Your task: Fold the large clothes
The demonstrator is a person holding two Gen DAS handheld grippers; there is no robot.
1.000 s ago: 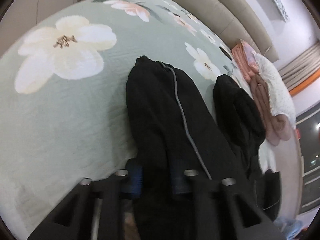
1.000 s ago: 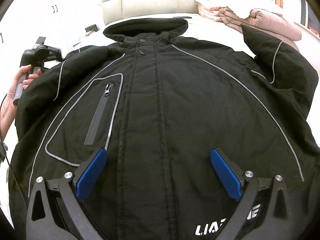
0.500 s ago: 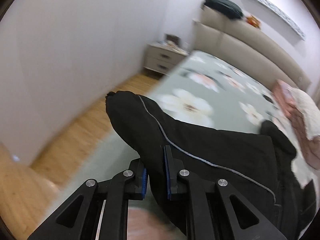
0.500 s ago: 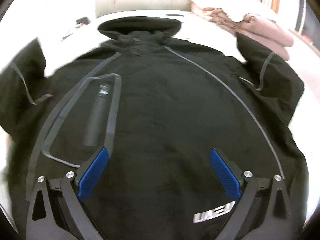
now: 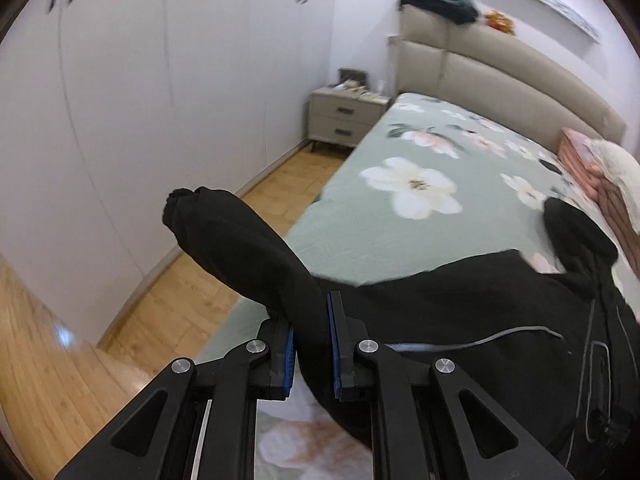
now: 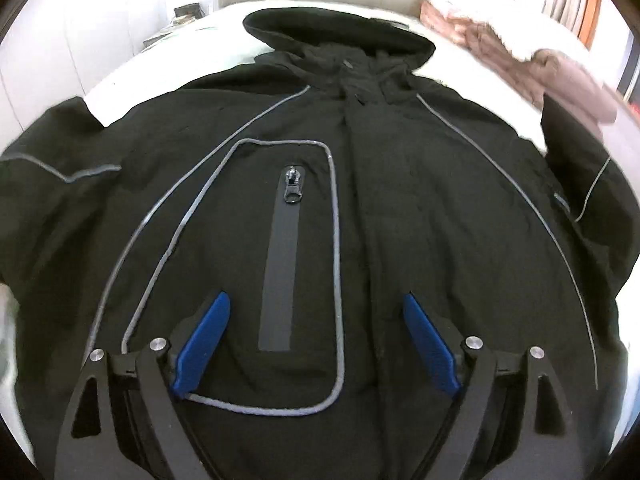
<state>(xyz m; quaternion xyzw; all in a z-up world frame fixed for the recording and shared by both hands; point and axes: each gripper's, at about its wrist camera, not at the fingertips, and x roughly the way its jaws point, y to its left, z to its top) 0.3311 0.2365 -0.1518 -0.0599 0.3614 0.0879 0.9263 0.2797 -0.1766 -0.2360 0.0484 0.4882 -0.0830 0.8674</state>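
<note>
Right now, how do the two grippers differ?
The left gripper is shut on the jacket's sleeve, held out past the bed edge; the right gripper is wide open, holding nothing, over the jacket front. Both have blue pads and black arms.

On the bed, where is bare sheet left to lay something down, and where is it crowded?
Free: the floral sheet between the headboard, the nightstand-side edge and the black jacket. Crowded: the near half under the jacket, and the far side where folded pink and white bedding is stacked. The left gripper holds a sleeve; the right gripper is open above the chest.
</note>
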